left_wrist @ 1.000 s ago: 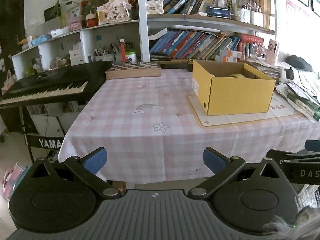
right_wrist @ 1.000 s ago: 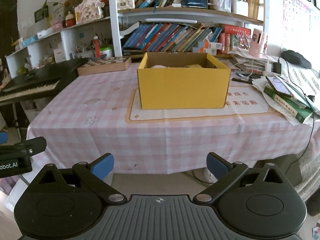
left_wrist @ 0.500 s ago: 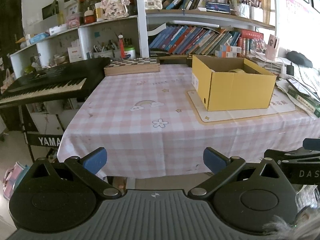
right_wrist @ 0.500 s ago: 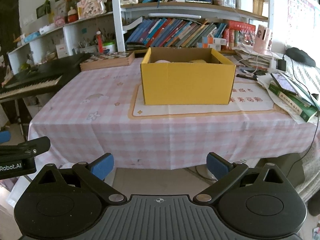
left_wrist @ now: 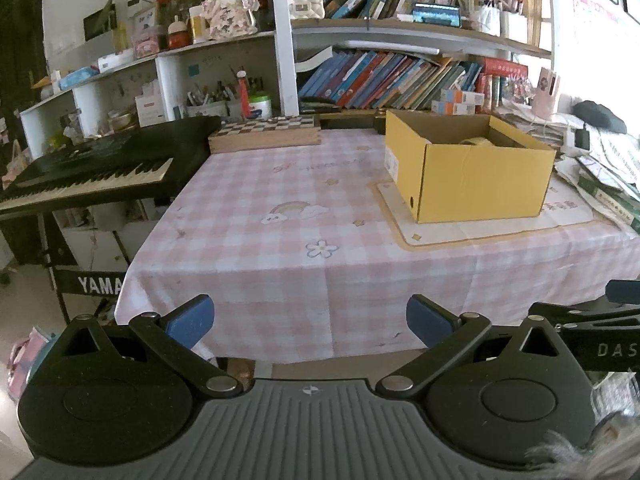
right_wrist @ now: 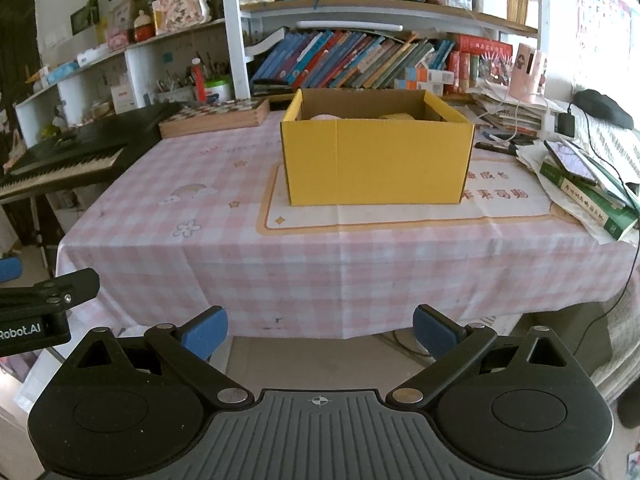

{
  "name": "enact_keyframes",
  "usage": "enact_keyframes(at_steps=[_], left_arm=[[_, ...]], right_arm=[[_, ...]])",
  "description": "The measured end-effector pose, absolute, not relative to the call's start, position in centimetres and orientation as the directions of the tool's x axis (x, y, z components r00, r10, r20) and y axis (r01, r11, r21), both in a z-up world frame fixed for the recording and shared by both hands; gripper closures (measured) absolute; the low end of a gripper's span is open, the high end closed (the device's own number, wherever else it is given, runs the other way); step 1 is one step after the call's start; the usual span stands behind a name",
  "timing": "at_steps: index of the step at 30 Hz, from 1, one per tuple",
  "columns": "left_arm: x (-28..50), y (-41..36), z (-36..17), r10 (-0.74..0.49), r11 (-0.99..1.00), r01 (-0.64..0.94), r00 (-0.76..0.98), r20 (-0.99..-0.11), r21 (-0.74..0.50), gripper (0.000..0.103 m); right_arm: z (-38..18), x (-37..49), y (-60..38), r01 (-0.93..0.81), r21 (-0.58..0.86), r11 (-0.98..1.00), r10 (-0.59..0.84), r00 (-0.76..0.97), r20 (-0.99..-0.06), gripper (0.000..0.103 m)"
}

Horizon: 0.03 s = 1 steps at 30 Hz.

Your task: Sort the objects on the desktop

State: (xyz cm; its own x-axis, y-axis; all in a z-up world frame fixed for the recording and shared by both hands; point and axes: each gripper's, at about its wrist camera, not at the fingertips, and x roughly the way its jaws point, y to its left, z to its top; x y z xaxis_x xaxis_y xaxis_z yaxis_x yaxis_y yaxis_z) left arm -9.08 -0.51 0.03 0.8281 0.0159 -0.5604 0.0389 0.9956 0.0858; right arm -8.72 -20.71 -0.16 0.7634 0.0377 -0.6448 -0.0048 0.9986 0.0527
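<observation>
A yellow cardboard box stands open-topped on a cream mat on the pink checked tablecloth. Inside it I make out a yellowish tape roll and a pale pink thing; the walls hide the rest. My left gripper is open and empty, held in front of the table's near edge. My right gripper is open and empty too, back from the edge, facing the box.
A black keyboard stands left of the table. A wooden chessboard box lies at the table's far side. Books, a phone and papers pile at the right end. Cluttered shelves rise behind.
Both grippers have drawn back from the table and sunk a little; the table and box look smaller and lower in frame. Both stay open.
</observation>
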Motion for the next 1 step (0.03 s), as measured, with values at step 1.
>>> enact_keyframes(at_steps=[1], left_arm=[[-8.93,-0.55,-0.02,0.016,0.996,0.039,0.824,-0.566,0.085,0.0]], right_arm=[[-0.18,-8.66,-20.73,-0.004,0.053,0.999,0.037,0.762,-0.646,0.003]])
